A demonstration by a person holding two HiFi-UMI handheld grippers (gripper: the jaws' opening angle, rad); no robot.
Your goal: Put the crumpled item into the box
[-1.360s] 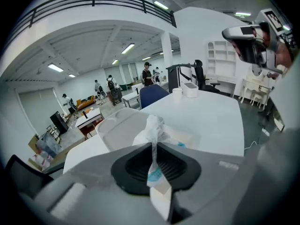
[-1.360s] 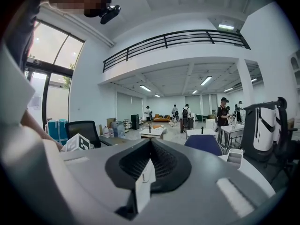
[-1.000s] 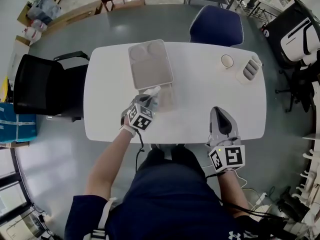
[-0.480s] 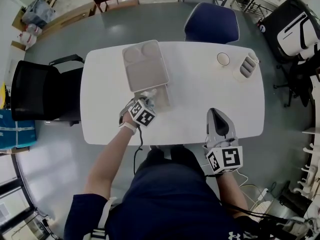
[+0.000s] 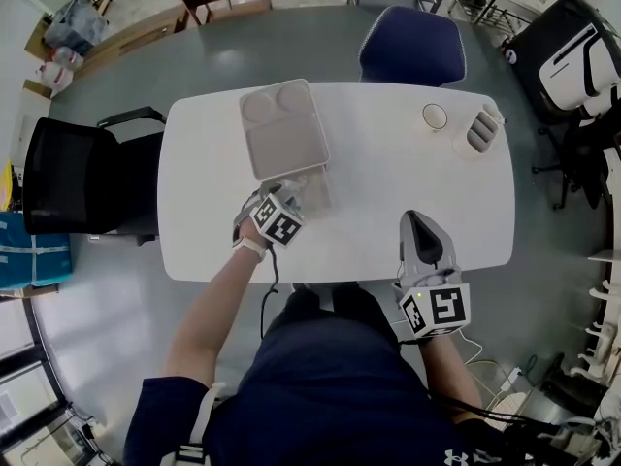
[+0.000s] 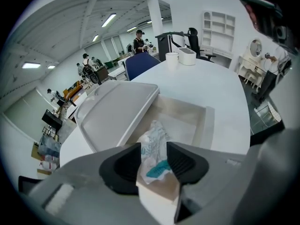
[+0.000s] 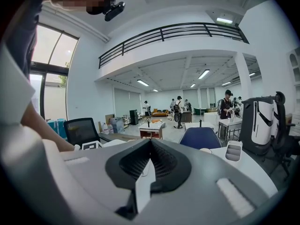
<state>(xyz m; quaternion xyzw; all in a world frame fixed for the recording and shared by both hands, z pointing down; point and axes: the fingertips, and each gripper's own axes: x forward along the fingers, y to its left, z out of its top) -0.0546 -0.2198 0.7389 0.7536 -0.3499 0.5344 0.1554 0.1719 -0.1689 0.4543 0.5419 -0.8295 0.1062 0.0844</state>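
The crumpled item (image 6: 152,143), a white wrapper with teal print, lies in the near end of the clear shallow box (image 6: 209,122), between the pads of my left gripper (image 6: 153,159). Those jaws have just been opening and stand apart, with the wrapper loose between them. In the head view the left gripper (image 5: 289,194) points steeply down into the box (image 5: 320,190), whose grey lid (image 5: 283,129) lies against its far side. My right gripper (image 5: 419,227) rests near the table's front edge, jaws shut on nothing (image 7: 149,146).
On the white table (image 5: 388,183) a small cup (image 5: 435,116) and a grey slotted holder (image 5: 480,132) stand at the far right. A black chair (image 5: 68,178) is at the left and a blue chair (image 5: 412,49) behind the table.
The left gripper has tipped down into the box and its jaws have spread, letting the wrapper settle lower. The right gripper has stayed put.
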